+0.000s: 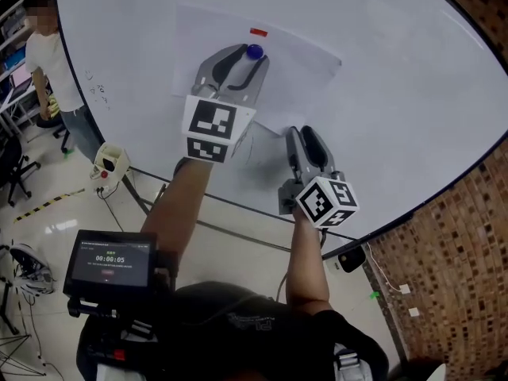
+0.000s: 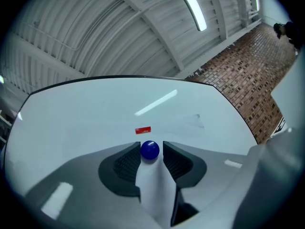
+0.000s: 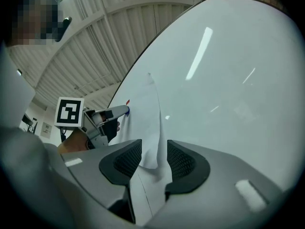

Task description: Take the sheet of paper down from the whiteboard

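Observation:
A white sheet of paper (image 1: 305, 58) hangs on the whiteboard (image 1: 397, 94), held by a red magnet (image 1: 259, 32) near its top edge. A blue ball magnet (image 1: 254, 51) sits on the sheet just below it. My left gripper (image 1: 252, 55) stands open with the blue magnet (image 2: 150, 150) between its pads, and a slight gap shows on one side. My right gripper (image 1: 302, 132) is open at the sheet's lower corner. In the right gripper view that loose, lifted paper edge (image 3: 155, 128) runs between the right gripper's (image 3: 153, 149) pads, unpinched.
A person (image 1: 49, 54) stands at the board's left end. A white holder (image 1: 109, 163) is clipped to the board's lower rail. A small screen device (image 1: 111, 260) hangs at my chest. A brick wall (image 1: 444, 276) is on the right.

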### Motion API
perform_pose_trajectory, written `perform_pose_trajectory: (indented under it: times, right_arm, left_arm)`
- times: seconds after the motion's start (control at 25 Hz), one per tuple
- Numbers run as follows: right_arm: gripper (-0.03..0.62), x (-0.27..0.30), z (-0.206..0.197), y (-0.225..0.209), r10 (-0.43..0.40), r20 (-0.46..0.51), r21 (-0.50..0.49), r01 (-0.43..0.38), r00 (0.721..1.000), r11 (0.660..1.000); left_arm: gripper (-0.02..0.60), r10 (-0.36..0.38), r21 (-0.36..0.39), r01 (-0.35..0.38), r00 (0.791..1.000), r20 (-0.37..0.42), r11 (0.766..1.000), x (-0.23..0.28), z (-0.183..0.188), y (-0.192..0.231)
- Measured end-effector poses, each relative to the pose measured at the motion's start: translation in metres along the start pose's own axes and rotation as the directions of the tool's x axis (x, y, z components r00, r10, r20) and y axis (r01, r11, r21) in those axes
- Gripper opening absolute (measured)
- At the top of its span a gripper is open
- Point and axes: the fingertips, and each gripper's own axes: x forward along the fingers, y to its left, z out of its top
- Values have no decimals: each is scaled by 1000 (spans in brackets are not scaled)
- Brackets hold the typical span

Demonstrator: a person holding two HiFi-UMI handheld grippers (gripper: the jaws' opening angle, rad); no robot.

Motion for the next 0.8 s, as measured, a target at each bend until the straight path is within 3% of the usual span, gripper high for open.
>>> perform_pose_trajectory:
  times: [0.28,0.4,0.6,0.8]
  right_arm:
    - [169,29,-6,-1,12,-41,-14,-12,999,1000]
    - [137,32,-7,-2,22,-50,7,-22,999,1000]
    - [140,32,-12,5,62,-77,25,-60,995,998]
    - [130,37,-10,7,107,-57,101,-101,993,990]
  left_arm:
    - [129,53,-10,-53,999,-4,999,16,-14,23]
    - [127,60,-17,-60,998,4,998,18,-16,27]
    - [126,60,-48,-60,998,15,997,16,-13,26]
    - [124,63,-54,-62,998,12,997,17,-13,26]
